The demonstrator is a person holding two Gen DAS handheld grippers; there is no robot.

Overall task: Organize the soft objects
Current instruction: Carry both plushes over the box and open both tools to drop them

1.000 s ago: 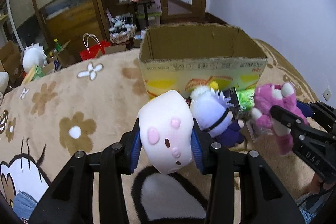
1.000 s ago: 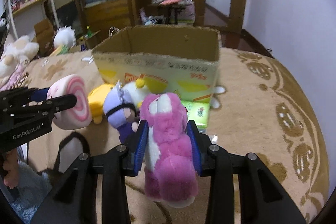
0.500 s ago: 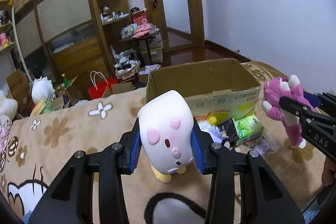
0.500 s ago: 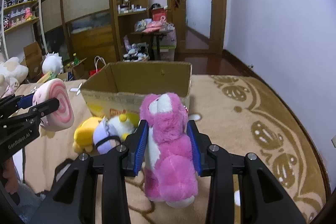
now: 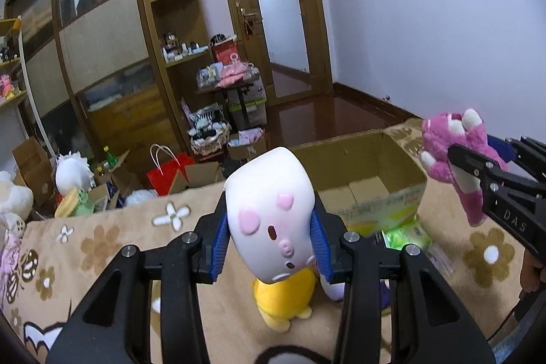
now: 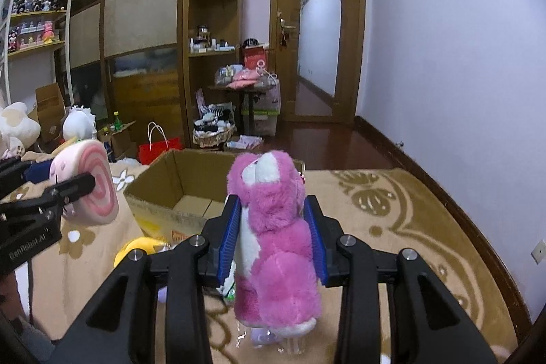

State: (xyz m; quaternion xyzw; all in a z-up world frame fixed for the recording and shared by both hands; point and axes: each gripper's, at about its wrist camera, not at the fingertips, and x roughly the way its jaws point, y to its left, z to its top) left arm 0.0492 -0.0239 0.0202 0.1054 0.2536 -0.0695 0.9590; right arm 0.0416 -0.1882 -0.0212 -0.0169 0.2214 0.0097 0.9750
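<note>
Surface: tan flowered blanket (image 5: 102,248), cardboard box (image 5: 361,176) on it.
My left gripper (image 5: 269,237): clamps white pig plush (image 5: 269,214).
My right gripper (image 6: 273,237): squeezes pink bear (image 6: 273,227).
Left view only: green packet (image 5: 406,236).

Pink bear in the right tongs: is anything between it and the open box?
Nothing visible. The pink bear hangs clamped just in front of the box, whose top is open and whose visible floor is bare.

A lived-in home bedroom is showing: a bed (image 5: 102,248) under a flowered blanket, a wooden wardrobe (image 6: 136,33) with shelves (image 6: 211,19), a door (image 6: 317,40), plush toys (image 6: 17,125) and bags (image 5: 167,173) cluttering the floor.
</note>
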